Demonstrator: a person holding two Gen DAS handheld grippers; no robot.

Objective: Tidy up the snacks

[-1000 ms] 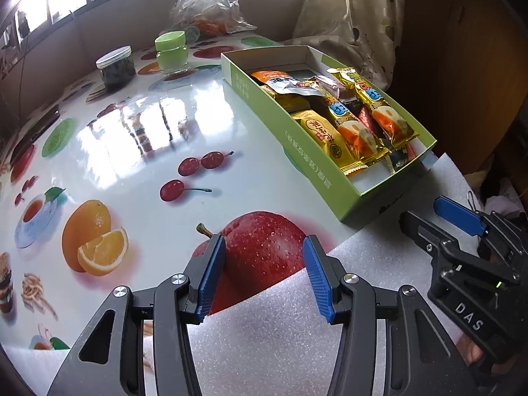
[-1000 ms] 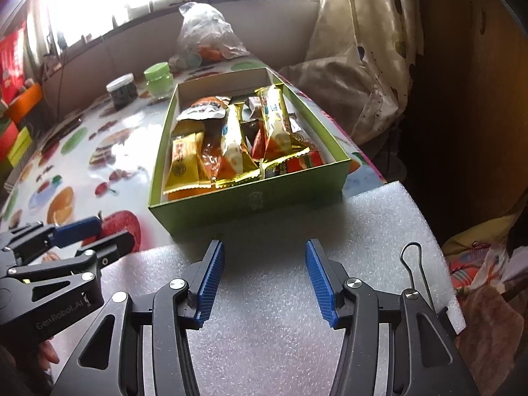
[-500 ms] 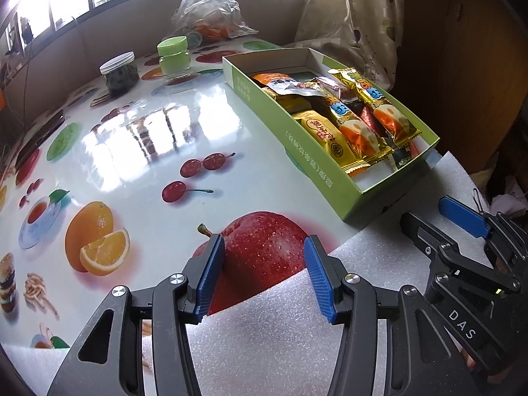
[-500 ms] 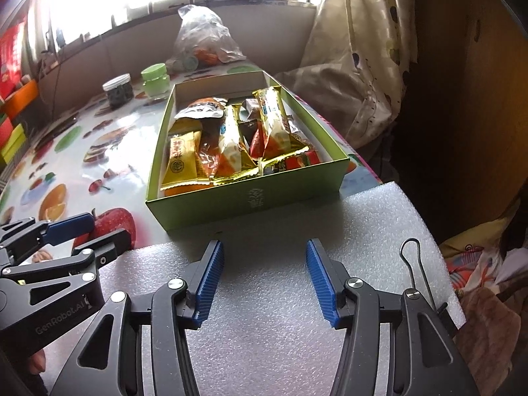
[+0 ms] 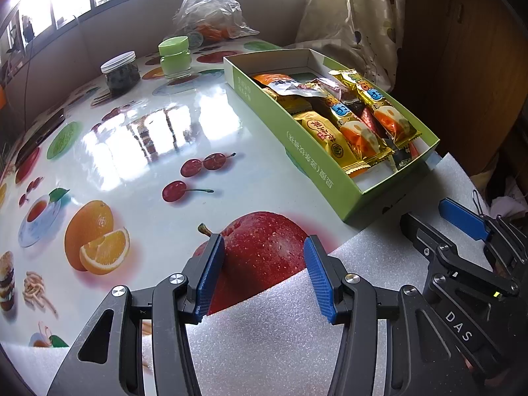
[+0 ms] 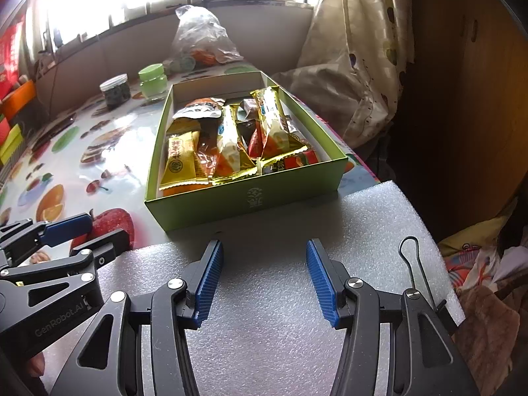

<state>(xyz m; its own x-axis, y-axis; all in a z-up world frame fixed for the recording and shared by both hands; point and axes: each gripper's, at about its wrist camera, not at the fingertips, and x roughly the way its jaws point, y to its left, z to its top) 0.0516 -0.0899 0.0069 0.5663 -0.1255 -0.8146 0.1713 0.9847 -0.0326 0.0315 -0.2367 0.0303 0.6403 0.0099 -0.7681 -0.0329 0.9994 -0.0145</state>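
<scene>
1. Left wrist view: the left tool (image 5: 260,275) is held low over the near edge of the glossy fruit-printed table (image 5: 138,151), its two blue-padded fingers spread apart with nothing between them; a printed red apple and the edge of a white foam sheet (image 5: 264,340) are seen in the gap.
2. In the same view, the right tool (image 5: 439,221) is seen at the right, over the foam sheet, angled toward the near end of the box; its blue pad and black finger are parted and empty.
3. Right wrist view: the right tool (image 6: 262,275) is held level above the white foam sheet (image 6: 270,313), pointed straight at the short near wall of the box, its ribbed blue pads set wide apart and holding nothing.
4. The left tool (image 6: 92,231) is seen at the left of this view, over the table edge beside the printed apple, its fingers parted.
5. The long green cardboard box (image 6: 244,198) is placed on the table just past the foam sheet, its long axis running away from the right tool toward the window.
6. Wrapped snacks (image 6: 227,142) in yellow, gold, orange and dark packets are laid inside the box, mostly lengthwise along its long axis, overlapping one another.
7. A dark-filled jar with a clear lid (image 5: 120,74), a green-lidded jar (image 5: 175,56) and a clear plastic bag (image 5: 211,13) are stood at the far side of the table, well apart from the box's near end.
</scene>
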